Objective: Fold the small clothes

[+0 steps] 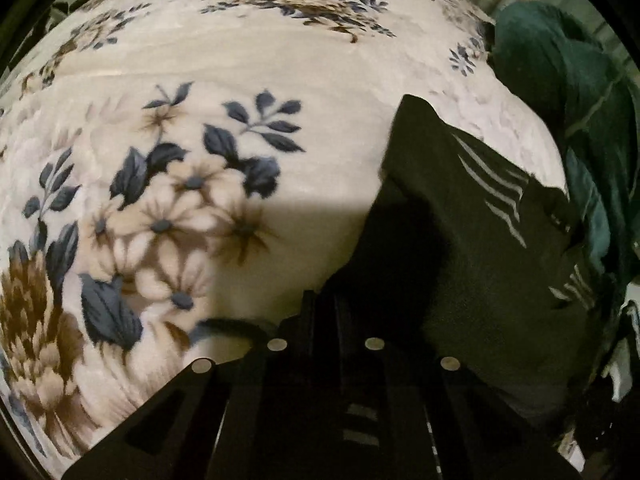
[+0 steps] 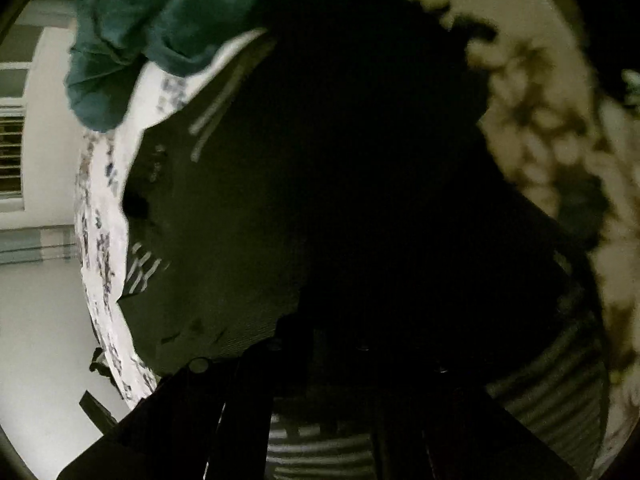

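- Floral blanket (image 1: 248, 60) is covering bed.
- Dark garment (image 1: 472, 216) is lying at blanket's right edge, beside teal cloth (image 1: 560, 80).
- Left gripper (image 1: 324, 312) jaws are sitting shut, tips lost in shadow.
- Right gripper (image 2: 320, 344) is shut too, grip w/ fabric hard to tell.

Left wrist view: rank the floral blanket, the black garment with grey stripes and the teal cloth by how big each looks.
1. floral blanket, filling most of the view.
2. black garment, at lower right; it lies nearer the camera, which inflates it.
3. teal cloth, cut off at the right edge, so its true size stays unsure.
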